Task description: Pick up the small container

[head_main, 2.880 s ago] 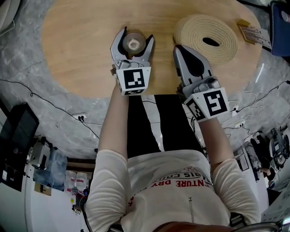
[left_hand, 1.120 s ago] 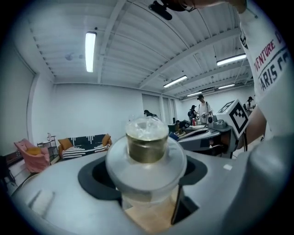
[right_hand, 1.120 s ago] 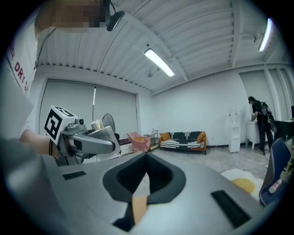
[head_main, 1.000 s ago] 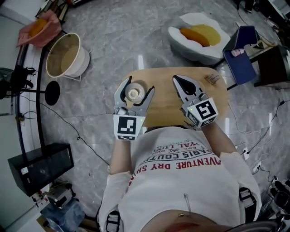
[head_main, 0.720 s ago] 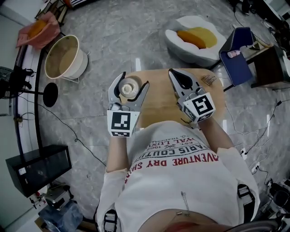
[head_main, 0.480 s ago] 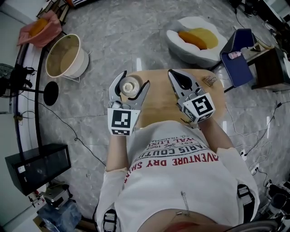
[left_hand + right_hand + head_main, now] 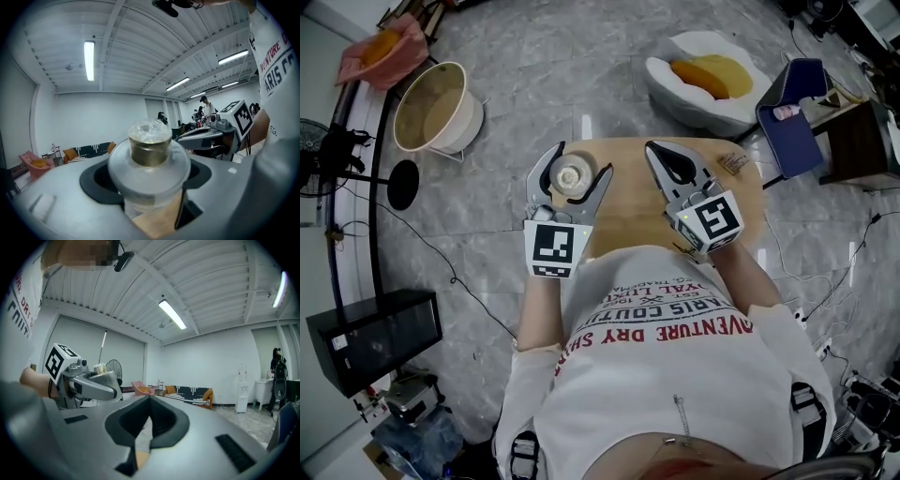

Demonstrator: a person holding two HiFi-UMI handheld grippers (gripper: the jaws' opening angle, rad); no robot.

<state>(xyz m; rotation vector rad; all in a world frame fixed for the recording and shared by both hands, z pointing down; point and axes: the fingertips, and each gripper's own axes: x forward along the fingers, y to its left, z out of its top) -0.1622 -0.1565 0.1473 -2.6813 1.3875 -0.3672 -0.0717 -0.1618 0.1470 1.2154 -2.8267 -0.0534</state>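
The small container (image 7: 572,174), a clear round tub with a foil-topped brass-coloured cap, sits between the jaws of my left gripper (image 7: 572,180), which is shut on it and holds it high above the wooden table (image 7: 628,211). In the left gripper view the container (image 7: 150,154) fills the gap between the black pads (image 7: 96,180). My right gripper (image 7: 655,151) hovers beside it to the right, jaws shut and holding nothing. The right gripper view shows its own closed jaws (image 7: 149,420) and, at left, the left gripper (image 7: 89,383) carrying the container (image 7: 99,368).
Far below on the marble floor stand a cream bucket (image 7: 436,108), a white beanbag with an orange cushion (image 7: 708,80), a blue bin (image 7: 797,112) and a black box (image 7: 375,337). Cables trail across the floor.
Since the oldest frame both grippers and the container have risen far above the table. Over the last second the right gripper has crept slightly upward; the left grip is unchanged.
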